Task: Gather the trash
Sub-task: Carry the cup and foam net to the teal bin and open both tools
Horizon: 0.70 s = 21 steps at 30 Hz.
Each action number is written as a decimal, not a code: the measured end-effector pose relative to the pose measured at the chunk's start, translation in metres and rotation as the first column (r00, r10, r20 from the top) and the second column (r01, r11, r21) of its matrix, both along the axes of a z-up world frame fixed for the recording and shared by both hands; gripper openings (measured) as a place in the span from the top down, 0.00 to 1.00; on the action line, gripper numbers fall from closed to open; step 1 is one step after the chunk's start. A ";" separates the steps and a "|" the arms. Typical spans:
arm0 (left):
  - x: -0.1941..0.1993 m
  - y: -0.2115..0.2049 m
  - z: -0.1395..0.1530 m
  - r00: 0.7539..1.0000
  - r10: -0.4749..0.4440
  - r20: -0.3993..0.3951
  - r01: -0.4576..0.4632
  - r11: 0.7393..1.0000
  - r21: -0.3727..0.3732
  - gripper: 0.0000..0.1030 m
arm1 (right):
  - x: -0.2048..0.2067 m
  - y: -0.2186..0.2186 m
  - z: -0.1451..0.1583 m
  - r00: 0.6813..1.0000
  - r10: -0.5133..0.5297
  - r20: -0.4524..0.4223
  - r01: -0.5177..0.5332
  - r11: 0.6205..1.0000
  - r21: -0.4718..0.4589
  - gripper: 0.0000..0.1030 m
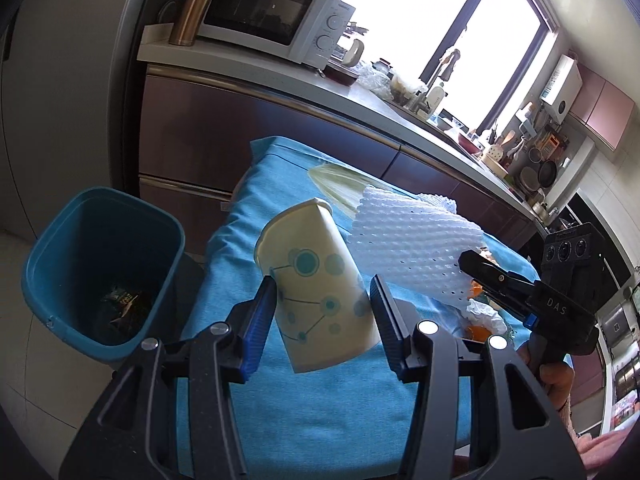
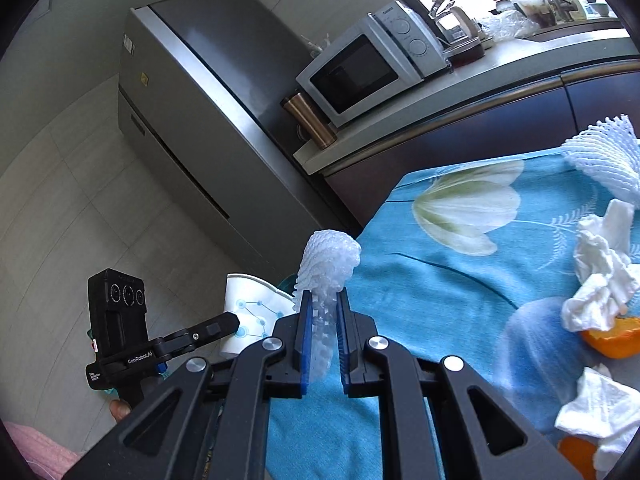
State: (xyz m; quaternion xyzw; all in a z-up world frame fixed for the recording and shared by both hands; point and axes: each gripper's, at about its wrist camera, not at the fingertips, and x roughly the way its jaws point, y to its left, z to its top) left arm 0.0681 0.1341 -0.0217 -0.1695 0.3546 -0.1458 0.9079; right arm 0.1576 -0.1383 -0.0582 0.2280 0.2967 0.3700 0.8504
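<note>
Two grippers up, both loaded. My left gripper (image 1: 323,312) has its blue pads (image 1: 258,320) clamped on a crushed paper cup (image 1: 316,276), cream with teal dots and lines. Cup tilted, open mouth away from me and up, base toward me and low. It is off the table, over the near left part of the blue cloth (image 1: 320,412).

My right gripper (image 2: 323,320) is pinched almost closed on a white foam net sleeve (image 2: 326,276). Sleeve squashed flat between the pads (image 2: 305,328), its free end puffing out past the fingertips. In the left wrist view the sleeve spreads wide just right of the cup, close beside it; whether they touch I cannot tell.

Trash bin (image 1: 102,268): teal plastic, on the tiled floor left of the table, just beside the cloth's edge. Dark scraps lie at its bottom. Cup sits right of the bin mouth, not over it.

Left on the cloth, to my right: a second foam net sleeve (image 2: 604,156) at the far edge, crumpled white tissues (image 2: 600,276), orange peel (image 2: 612,340) partly under them, and more tissue and peel nearer me.

Beyond the table: dark cabinet fronts, a counter with a white microwave (image 1: 276,16) and a bronze tumbler (image 1: 192,8) beside it. Grey fridge (image 2: 208,120) stands past the counter's end. Bright window (image 1: 440,24) above the sink, washed out.
</note>
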 end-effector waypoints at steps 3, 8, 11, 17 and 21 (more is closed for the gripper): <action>-0.001 0.016 0.001 0.999 0.033 -0.002 -0.033 0.999 0.003 0.53 | 0.006 0.020 -0.001 0.999 0.036 -0.007 -0.036 0.999 -0.005 0.90; -0.002 0.046 -0.002 0.996 0.091 0.003 -0.091 0.996 0.011 0.53 | 0.015 0.051 -0.002 0.996 0.090 -0.017 -0.090 0.996 -0.016 0.90; -0.001 0.065 -0.004 0.991 0.133 0.001 -0.133 0.991 0.017 0.53 | 0.022 0.070 -0.003 0.993 0.118 -0.030 -0.119 0.993 -0.023 0.90; 0.003 0.100 -0.015 0.978 0.207 -0.021 -0.206 0.978 0.032 0.53 | 0.032 0.107 -0.008 0.984 0.170 -0.052 -0.173 0.983 -0.057 0.90; 0.007 0.115 -0.026 0.970 0.240 -0.045 -0.239 0.970 0.038 0.53 | 0.039 0.130 -0.010 0.978 0.198 -0.064 -0.203 0.976 -0.083 0.90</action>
